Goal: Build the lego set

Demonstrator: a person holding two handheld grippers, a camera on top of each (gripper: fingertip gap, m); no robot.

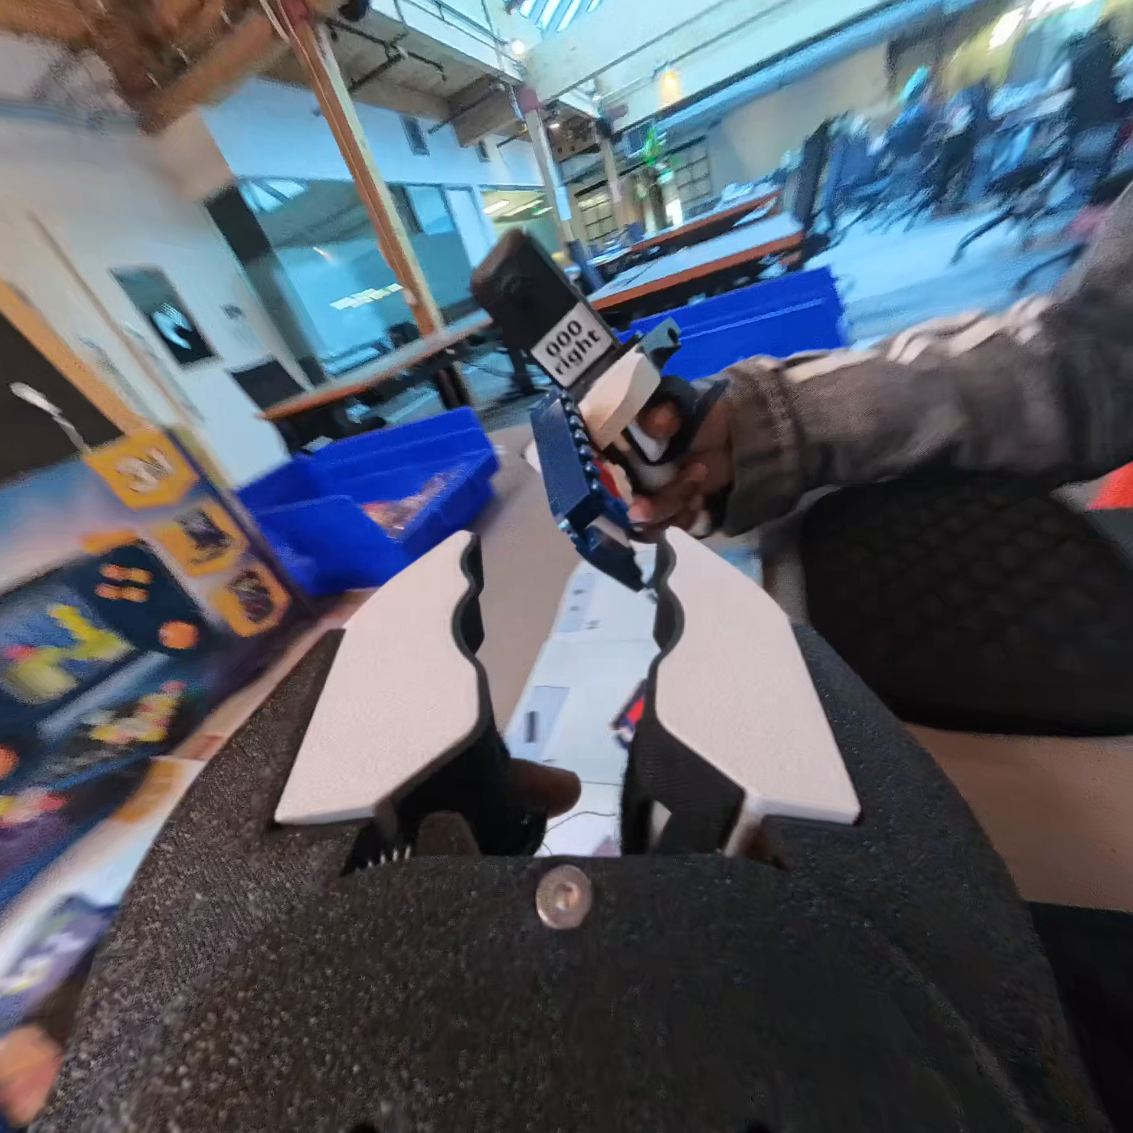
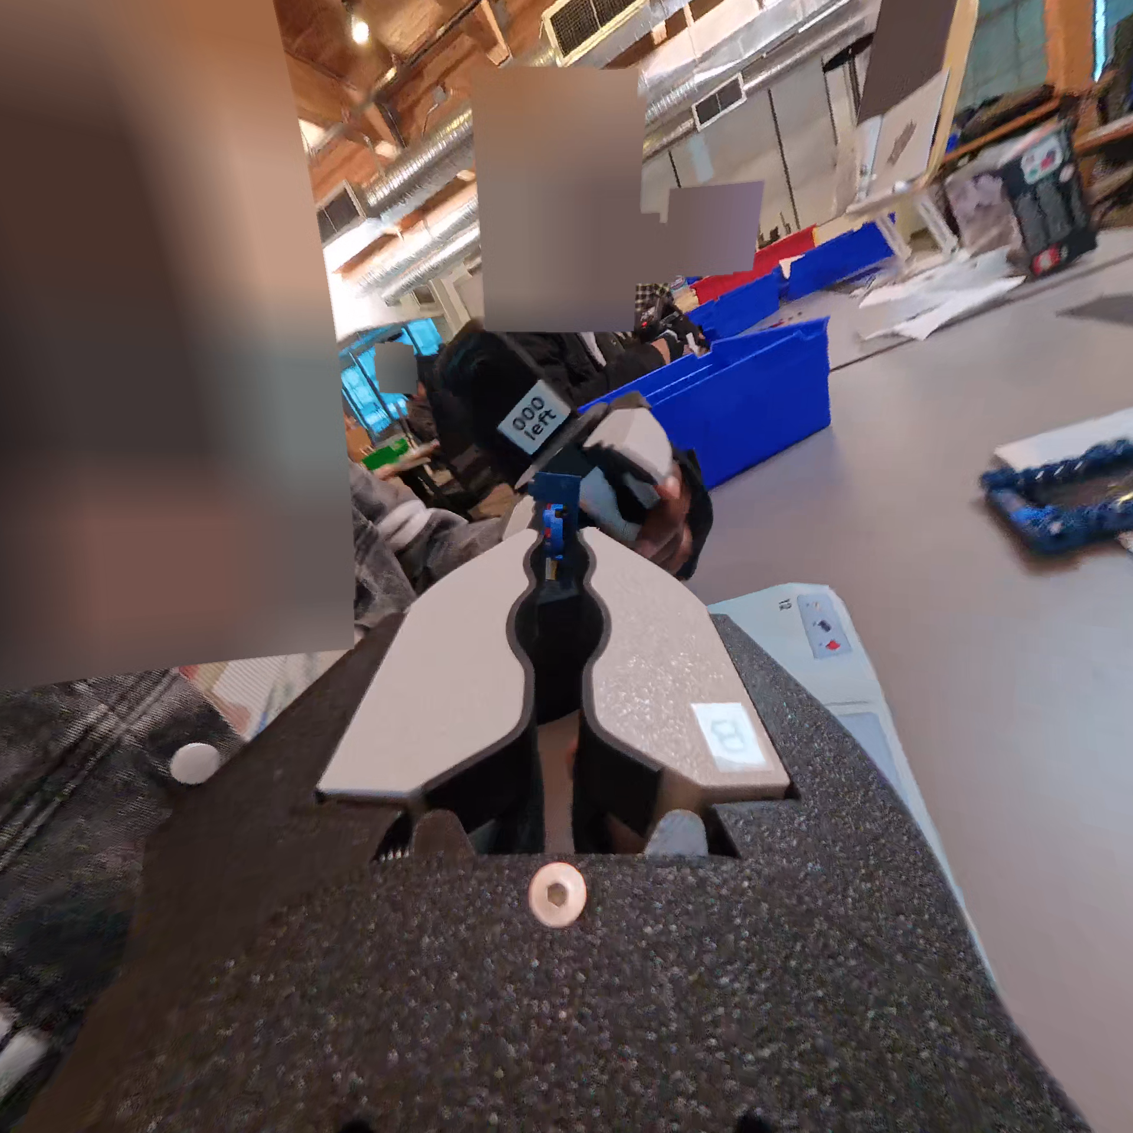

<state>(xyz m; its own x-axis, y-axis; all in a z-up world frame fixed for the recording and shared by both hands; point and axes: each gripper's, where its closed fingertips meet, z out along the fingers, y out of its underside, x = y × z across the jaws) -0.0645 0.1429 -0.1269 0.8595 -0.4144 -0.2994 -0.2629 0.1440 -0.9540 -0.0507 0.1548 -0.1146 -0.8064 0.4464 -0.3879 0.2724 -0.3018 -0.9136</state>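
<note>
dark blue brick build point(image 1: 567, 472): a flat studded plate with smaller pieces on its lower end, held up in the air above the table, edge-on between the two grippers; seen end-on in the right wrist view point(image 2: 555, 490).
table point(image 2: 919, 552): grey, wide, carrying everything below.
printed box point(image 1: 122, 613): stands at the left edge, blurred, well apart from both grippers.
blue bins point(image 1: 380, 490): open-topped, behind the left gripper; one holds loose coloured pieces. Another bin point(image 2: 736, 417) lies beyond the left gripper in the right wrist view.
white booklet point(image 1: 582, 674): lies flat on the table under the left gripper's fingers.
blue-edged flat piece point(image 2: 1054, 496): rests on the table far to the right, untouched.
right gripper point(image 2: 556, 539): its fingers are drawn almost together with the build's thin edge clamped between the tips; the grip looks narrow, taken near one end, so the long plate could pivot if knocked.
left gripper point(image 1: 570, 539): fingers spread wide and holding nothing; the build's lower tip hangs just beside its right finger point(image 1: 723, 644), and whether they touch cannot be told.
hand point(image 1: 680, 478): wrapped round the right gripper's handle, in a grey sleeve.
</note>
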